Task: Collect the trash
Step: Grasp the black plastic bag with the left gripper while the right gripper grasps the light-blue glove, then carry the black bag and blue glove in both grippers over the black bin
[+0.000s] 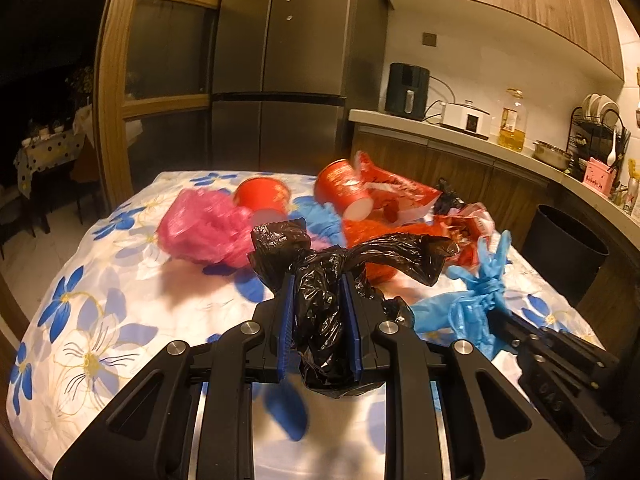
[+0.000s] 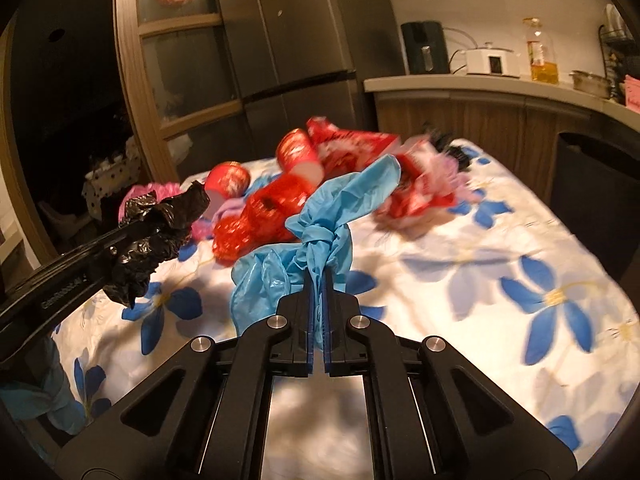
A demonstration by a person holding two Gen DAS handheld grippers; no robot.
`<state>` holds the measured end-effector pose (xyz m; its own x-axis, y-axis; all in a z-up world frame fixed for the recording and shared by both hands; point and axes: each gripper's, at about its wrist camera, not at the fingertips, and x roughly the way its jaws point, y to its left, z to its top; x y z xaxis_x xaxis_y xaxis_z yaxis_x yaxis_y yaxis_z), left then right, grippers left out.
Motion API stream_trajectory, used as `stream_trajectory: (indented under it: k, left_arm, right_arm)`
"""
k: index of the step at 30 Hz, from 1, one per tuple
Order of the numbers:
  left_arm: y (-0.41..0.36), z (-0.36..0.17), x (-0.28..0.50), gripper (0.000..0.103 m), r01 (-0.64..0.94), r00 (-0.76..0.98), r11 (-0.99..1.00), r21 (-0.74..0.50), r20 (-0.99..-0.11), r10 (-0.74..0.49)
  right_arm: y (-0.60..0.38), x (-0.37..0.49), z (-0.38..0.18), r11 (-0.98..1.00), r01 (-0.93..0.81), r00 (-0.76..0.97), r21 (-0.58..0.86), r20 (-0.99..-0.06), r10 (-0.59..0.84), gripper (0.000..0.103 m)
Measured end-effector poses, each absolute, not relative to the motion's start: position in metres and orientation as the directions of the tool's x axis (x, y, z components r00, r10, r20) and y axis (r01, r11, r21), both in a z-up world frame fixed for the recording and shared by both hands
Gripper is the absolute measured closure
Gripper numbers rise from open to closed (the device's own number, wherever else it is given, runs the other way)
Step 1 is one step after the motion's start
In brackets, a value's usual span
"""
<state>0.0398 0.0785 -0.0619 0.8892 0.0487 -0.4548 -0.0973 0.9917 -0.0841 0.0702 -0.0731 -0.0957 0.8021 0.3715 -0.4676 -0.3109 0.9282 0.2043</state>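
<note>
Table (image 2: 500, 240), flowered cloth: most of the trash lies heaped toward its far edge, uncollected. Black bin (image 1: 564, 252) beside the table's right edge; I judge it the destination, contents unseen. Red cups (image 1: 344, 188), red wrappers (image 2: 360, 148) and pink bag (image 1: 204, 232) remain. My left claw (image 1: 320, 280), part closed, grips a crumpled black bag (image 1: 320, 312). My right claw (image 2: 319, 276), shut tight, pinches a knotted blue glove (image 2: 320, 220).
</note>
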Motion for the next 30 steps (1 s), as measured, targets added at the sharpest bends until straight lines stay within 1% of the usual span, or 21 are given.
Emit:
stream_trajectory:
  k: [6,11,21,30]
  left_arm:
    - [0.044,-0.046,0.047,0.08,-0.033,0.904,0.997,-0.074,-0.427,-0.002]
    - [0.008,-0.034,0.059,0.08,0.045,0.915,0.997,-0.064,-0.399,-0.067]
    - [-0.071,-0.014,0.094,0.081,0.186,0.915,0.981,-0.052,-0.354,-0.192]
    - [-0.15,0.014,0.135,0.081,0.305,0.904,0.951,-0.048,-0.301,-0.305]
  right_arm:
    - [-0.11,0.059,-0.076,0.949,-0.252,0.849,0.19,-0.427,0.312,0.1]
    - [-0.143,0.06,-0.064,0.965,-0.189,0.883,0.18,-0.399,0.247,0.1]
    - [-0.229,0.077,-0.033,0.985,-0.009,0.944,0.171,-0.325,0.065,0.1]
    - [-0.301,0.102,-0.013,0.978,0.146,0.955,0.149,-0.277,-0.101,0.1]
